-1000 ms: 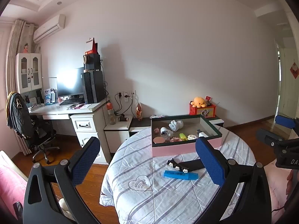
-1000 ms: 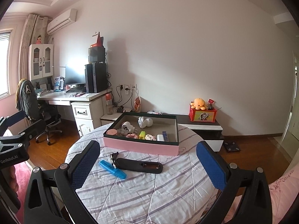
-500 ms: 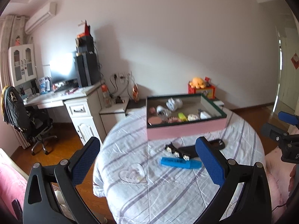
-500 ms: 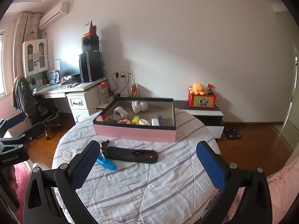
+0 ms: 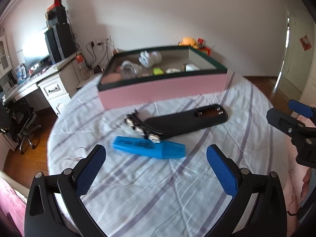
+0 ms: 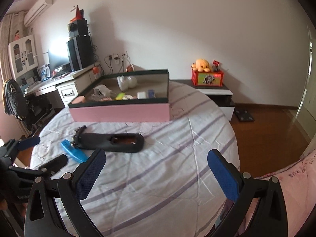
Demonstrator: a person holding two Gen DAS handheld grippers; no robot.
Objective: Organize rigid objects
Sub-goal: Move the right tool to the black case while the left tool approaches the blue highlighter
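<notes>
The blue case (image 5: 149, 147) is lying crosswise on the counter (image 5: 177, 187) just ahead of the left hand-held gripper (image 5: 156, 169), nearer than the right hand-held gripper (image 6: 156, 170), both gaping empty.

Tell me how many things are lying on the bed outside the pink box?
2: a blue case nearest the left gripper, and a black comb touching it, closer to the pink box.
</notes>
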